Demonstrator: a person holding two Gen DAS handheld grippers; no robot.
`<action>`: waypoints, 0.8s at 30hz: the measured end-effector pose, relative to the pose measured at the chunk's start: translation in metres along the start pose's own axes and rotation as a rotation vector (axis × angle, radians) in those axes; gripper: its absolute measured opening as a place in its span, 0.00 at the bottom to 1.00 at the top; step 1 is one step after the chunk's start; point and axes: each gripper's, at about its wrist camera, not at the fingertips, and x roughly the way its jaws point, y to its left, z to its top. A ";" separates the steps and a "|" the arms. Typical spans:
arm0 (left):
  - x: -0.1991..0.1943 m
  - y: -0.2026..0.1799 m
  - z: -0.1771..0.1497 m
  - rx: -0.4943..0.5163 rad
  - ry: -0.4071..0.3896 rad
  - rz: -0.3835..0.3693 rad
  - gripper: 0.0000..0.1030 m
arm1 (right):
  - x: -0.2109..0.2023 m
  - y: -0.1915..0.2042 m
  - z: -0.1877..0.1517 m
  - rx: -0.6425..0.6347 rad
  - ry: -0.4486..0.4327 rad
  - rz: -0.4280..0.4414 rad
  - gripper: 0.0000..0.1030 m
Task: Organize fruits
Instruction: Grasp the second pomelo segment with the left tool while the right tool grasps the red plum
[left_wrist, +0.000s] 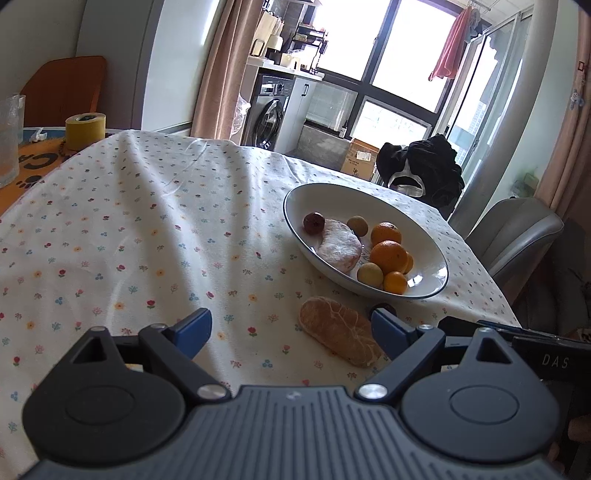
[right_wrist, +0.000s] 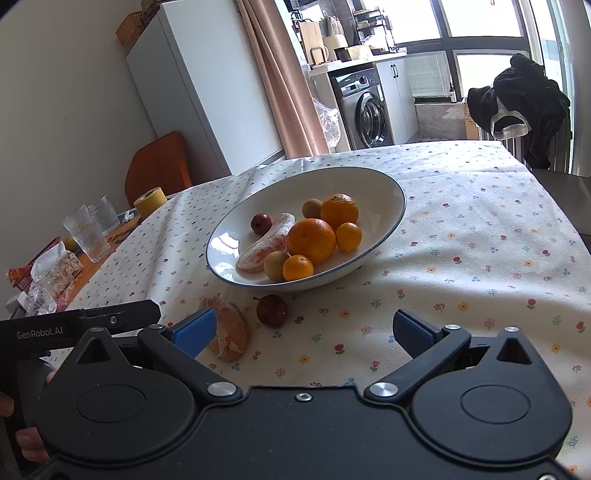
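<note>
Left wrist view is showing the left gripper (left_wrist: 291, 328) hovering low over the flowered tablecloth (left_wrist: 147, 221), its blue-padded fingers (left_wrist: 195, 326) standing wide apart and gripping nothing. A peeled citrus segment (left_wrist: 340, 334) is lying on the cloth between those fingers, closer to the right one, with no contact visible. A small dark red fruit (left_wrist: 384, 307) is peeking out just behind the right finger. Beyond them, a white bowl with a dark rim (left_wrist: 295, 199) is sitting on the cloth, holding oranges (left_wrist: 388, 254), two greenish-yellow fruits (left_wrist: 370, 274), another dark red fruit (left_wrist: 314, 222) and a pale peeled segment (left_wrist: 340, 245).

From the right wrist view, the right gripper (right_wrist: 304, 330) is also hanging above the tablecloth (right_wrist: 480, 240) with its fingers (right_wrist: 195, 329) spread and empty. The loose citrus segment (right_wrist: 231, 328) is resting just beside its left finger, and the dark red fruit (right_wrist: 272, 310) is lying next to the segment, near the front of the bowl (right_wrist: 388, 184). The left gripper's black body (right_wrist: 74, 325) is showing at the left edge, with a person's hand (right_wrist: 29, 439) wrapping its handle. Drinking glasses (right_wrist: 86, 232) and a yellow tape roll (right_wrist: 150, 201) are standing well apart at the far left of the table.
</note>
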 end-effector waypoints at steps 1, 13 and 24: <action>0.001 -0.001 -0.001 0.002 0.005 -0.007 0.89 | 0.001 0.001 0.000 -0.002 -0.001 0.002 1.00; 0.011 -0.004 -0.004 0.003 0.027 -0.061 0.78 | 0.021 0.010 0.001 -0.029 0.046 0.055 0.66; 0.019 -0.006 -0.004 0.007 0.043 -0.060 0.66 | 0.042 0.014 0.005 -0.022 0.071 0.079 0.52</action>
